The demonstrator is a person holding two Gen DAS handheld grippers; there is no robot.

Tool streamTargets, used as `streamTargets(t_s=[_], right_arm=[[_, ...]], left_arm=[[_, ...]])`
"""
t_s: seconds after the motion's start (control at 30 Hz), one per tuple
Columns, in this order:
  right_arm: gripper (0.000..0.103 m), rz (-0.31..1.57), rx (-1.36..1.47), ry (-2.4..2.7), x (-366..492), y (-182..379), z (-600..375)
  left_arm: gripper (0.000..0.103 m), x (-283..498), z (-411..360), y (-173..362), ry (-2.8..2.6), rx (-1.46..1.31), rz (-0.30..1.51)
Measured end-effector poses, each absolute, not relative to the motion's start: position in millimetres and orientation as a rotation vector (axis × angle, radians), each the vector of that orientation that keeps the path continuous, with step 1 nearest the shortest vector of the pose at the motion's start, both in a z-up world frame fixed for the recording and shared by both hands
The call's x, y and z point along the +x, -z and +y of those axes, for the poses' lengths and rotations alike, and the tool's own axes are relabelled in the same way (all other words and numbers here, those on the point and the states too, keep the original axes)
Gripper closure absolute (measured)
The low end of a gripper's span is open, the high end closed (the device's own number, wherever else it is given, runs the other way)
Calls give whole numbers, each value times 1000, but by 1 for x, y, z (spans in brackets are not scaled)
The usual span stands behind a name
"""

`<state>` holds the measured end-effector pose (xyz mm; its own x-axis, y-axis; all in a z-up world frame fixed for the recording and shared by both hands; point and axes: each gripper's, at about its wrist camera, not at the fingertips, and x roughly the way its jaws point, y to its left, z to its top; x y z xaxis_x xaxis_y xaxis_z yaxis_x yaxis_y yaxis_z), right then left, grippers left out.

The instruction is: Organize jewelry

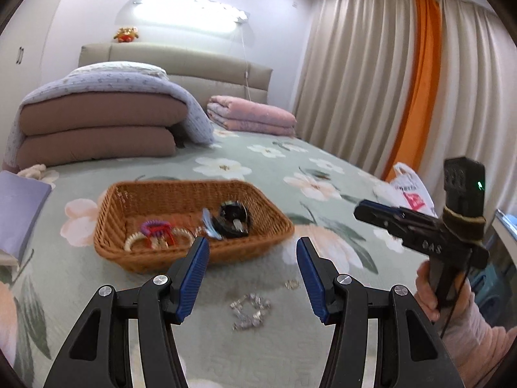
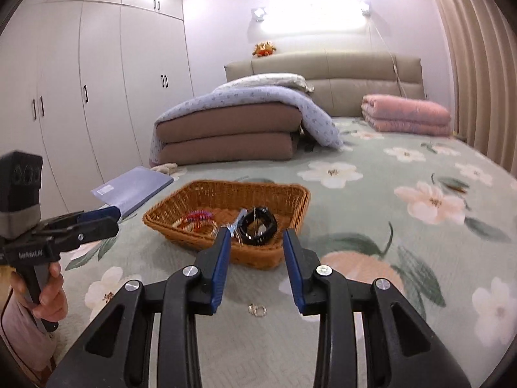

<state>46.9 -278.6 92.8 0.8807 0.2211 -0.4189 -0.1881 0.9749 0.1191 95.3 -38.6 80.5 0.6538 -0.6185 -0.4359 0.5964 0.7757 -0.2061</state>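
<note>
Jewelry left on the bed, a silver chain (image 1: 250, 312) and small ring (image 2: 257, 309) just in front of the basket (image 1: 274, 223), is judged light, limp and slippery, best pinched mid-strand by the empty, parted left tongs (image 1: 252, 255) and right tongs (image 2: 255, 245).

I am looking into a home bedroom: a wide bed (image 1: 290, 174) with a green flowered cover fills the view, backed by a padded headboard (image 2: 339, 68) with a small stuffed toy (image 2: 264, 48) on top and a bright wall light (image 1: 190, 8) above it. Folded quilts (image 1: 97, 123) and a pink blanket (image 2: 405, 113) are stacked near the head of the bed. White wardrobe doors (image 2: 97, 90) line one wall, and long beige curtains (image 1: 355, 80) with an orange strip cover the other.
</note>
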Motion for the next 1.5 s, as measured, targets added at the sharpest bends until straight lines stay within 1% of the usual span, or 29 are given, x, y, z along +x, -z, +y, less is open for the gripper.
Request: streamTargets(t_s=[0.1, 0.2, 0.27, 0.37, 0.57, 0.73, 0.83, 0.97, 1.0, 1.03, 1.07, 1.1, 1.33, 1.43, 1.47, 1.5], right_arm=[[67, 489, 71, -212, 54, -80, -279], [67, 559, 52, -210, 66, -63, -275], [67, 607, 51, -219, 74, -51, -272], [67, 676, 32, -220, 85, -33, -267], [67, 792, 7, -222, 100, -5, -257], [67, 836, -5, -245, 103, 1, -254], [67, 883, -15, -246, 109, 11, -252], [67, 894, -32, -243, 110, 14, -250], [67, 899, -44, -237, 111, 15, -248], [67, 902, -56, -231, 111, 16, -246], [67, 898, -69, -226, 111, 16, -244], [67, 893, -83, -222, 110, 16, -242], [67, 889, -114, -210, 112, 18, -236], [69, 889, -104, -212, 112, 17, -237], [74, 889, -100, -213, 112, 17, -238], [82, 890, -96, -215, 112, 17, -238]], left_arm=[[45, 100, -44, -60, 683, -32, 547], [45, 115, -53, -31, 683, -35, 649], [45, 124, -64, -13, 639, 36, 724], [45, 126, -78, 6, 612, 132, 783], [45, 119, -89, 11, 639, 200, 789], [45, 111, -99, 15, 684, 258, 797], [45, 109, -109, 20, 621, 328, 807], [46, 112, -104, 19, 593, 300, 813], [48, 114, -101, 19, 585, 289, 819], [60, 117, -100, 19, 578, 277, 827], [65, 122, -100, 20, 583, 266, 835], [67, 124, -100, 20, 587, 260, 836], [67, 119, -124, 19, 564, 347, 779], [67, 117, -131, 18, 570, 373, 763], [67, 116, -134, 18, 567, 388, 762], [68, 116, -136, 19, 563, 404, 761]])
